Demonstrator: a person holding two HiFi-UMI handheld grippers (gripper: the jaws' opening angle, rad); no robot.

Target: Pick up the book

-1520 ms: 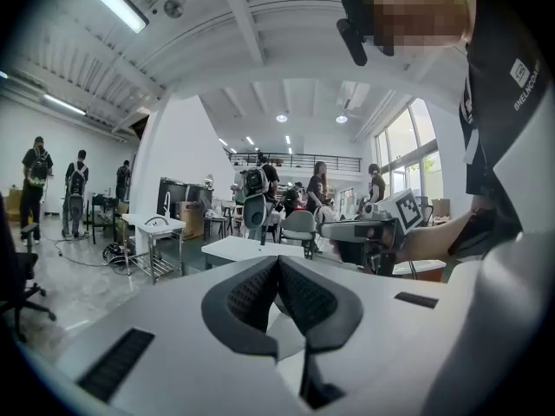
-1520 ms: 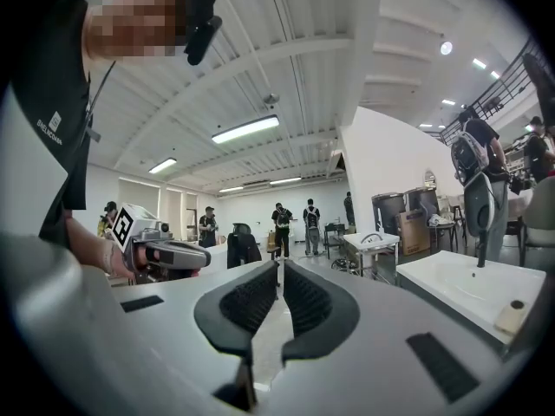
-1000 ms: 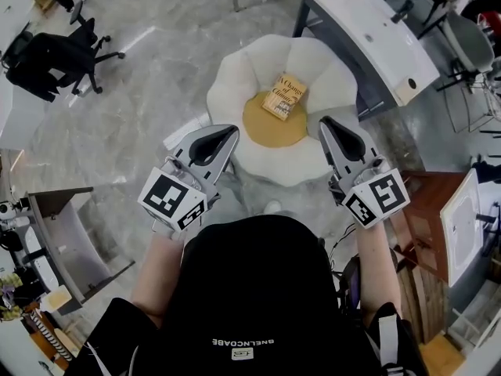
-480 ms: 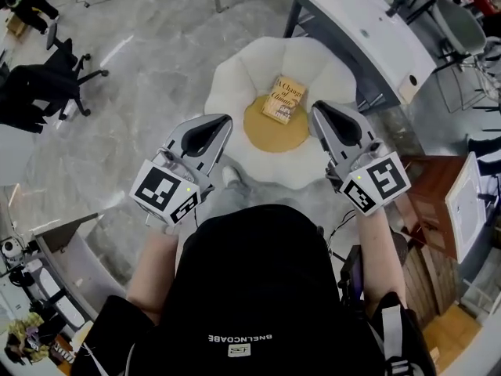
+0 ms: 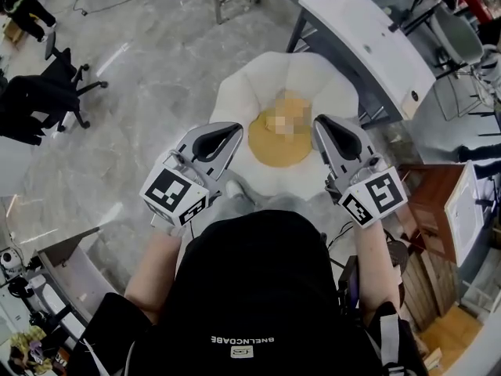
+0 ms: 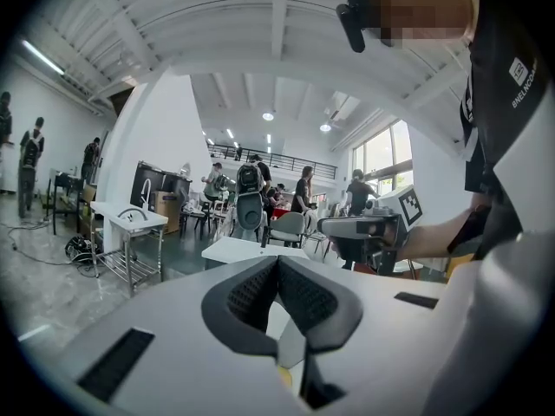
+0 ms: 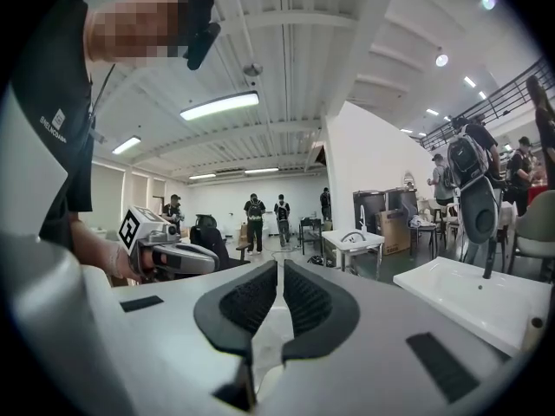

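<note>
- Only the head view takes in the book point(image 5: 287, 118), and there it is just a blurred tan patch. Neither claw's own view looks low enough to catch it.
- The left gripper view shows the left claw point(image 6: 277, 267) with its black pads pressed together at the tips and nothing between them.
- The right gripper view shows the right claw point(image 7: 280, 271) closed too, with only a hairline slit between the pads, and it is empty. Each of these views also catches the other claw off to one side, held in the person's hand.
- The book lies on the yellow cushion point(image 5: 270, 143) of a white petal-shaped chair point(image 5: 235, 92), on the cushion's far part. Seen from above it sits between the two claw tips, nearer the right one and apart from both.
- A grey marble floor point(image 5: 141, 108) surrounds the chair. A long white surface point(image 5: 368, 37) stands just to its far right, and a black office chair point(image 5: 47, 92) stands well off to the left.
- The gripper views open onto a high white hall with ceiling lamps, a small sink stand point(image 6: 130, 219) and people point(image 7: 254, 219) standing far off.
</note>
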